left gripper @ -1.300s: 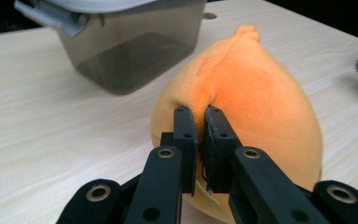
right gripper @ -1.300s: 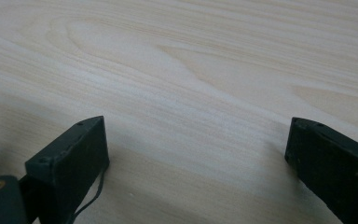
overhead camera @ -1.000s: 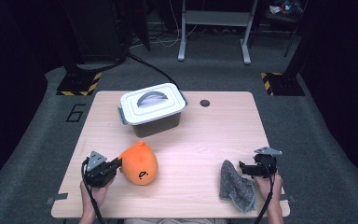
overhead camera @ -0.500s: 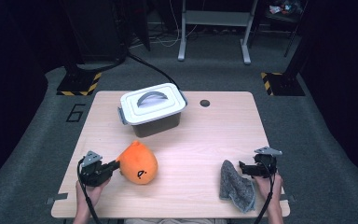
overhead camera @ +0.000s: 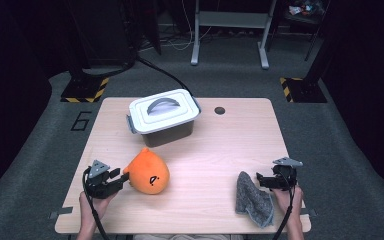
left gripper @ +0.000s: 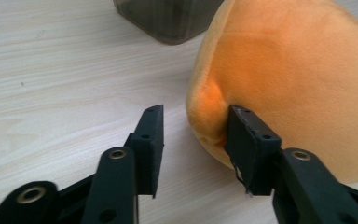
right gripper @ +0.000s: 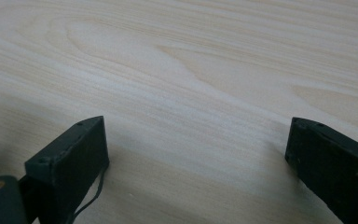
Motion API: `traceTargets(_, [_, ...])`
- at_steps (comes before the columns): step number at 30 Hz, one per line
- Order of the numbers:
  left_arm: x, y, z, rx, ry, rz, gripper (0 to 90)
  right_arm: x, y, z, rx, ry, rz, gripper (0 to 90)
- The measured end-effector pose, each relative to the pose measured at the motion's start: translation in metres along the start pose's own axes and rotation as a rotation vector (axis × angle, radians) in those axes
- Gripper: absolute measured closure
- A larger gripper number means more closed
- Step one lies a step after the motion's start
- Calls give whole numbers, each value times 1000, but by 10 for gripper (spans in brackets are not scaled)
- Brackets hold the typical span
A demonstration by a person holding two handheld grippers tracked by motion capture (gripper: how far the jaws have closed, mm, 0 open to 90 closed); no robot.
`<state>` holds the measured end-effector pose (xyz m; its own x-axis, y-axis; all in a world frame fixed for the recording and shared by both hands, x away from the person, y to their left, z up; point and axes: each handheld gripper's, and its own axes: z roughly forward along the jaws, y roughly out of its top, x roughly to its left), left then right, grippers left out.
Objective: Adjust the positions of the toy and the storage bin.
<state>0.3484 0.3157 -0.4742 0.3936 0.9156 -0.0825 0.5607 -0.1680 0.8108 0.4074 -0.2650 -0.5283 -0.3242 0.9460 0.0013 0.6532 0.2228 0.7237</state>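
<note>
An orange plush toy [overhead camera: 149, 172] with a small black mark lies on the wooden table [overhead camera: 220, 150], left of middle. My left gripper [overhead camera: 117, 180] is at the toy's left side. In the left gripper view its jaws have just been opening. One jaw rests against the plush toy [left gripper: 289, 84] and the other stands clear of it, with only the toy's rounded edge in the gap, so the left gripper [left gripper: 196, 111] is open. At the front right, my right gripper [overhead camera: 261, 181] is wide open over bare wood [right gripper: 196, 126], just right of a crumpled grey cloth [overhead camera: 252, 200].
A lidded white-and-grey storage box [overhead camera: 162, 117] with a handle stands at the back left of the table, and its dark lower wall [left gripper: 168, 18] is seen beyond the toy. A black round cap [overhead camera: 219, 110] sits near the far edge. Stands and cables occupy the floor behind.
The left gripper's jaws, together at the toy's tip before, now stand apart beside it. The toy, the cloth and the right gripper have kept their places.
</note>
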Motion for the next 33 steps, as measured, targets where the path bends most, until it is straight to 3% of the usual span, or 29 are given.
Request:
traceTargets(15, [7, 18, -6, -31, 12, 8, 395, 0, 0, 0, 0, 0, 0, 48])
traceTargets(25, [5, 50, 3, -53, -5, 51, 301, 0, 0, 0, 0, 0, -1, 48])
traceTargets(33, [7, 73, 16, -49, -43, 89, 213, 0, 0, 0, -1, -1, 1, 48])
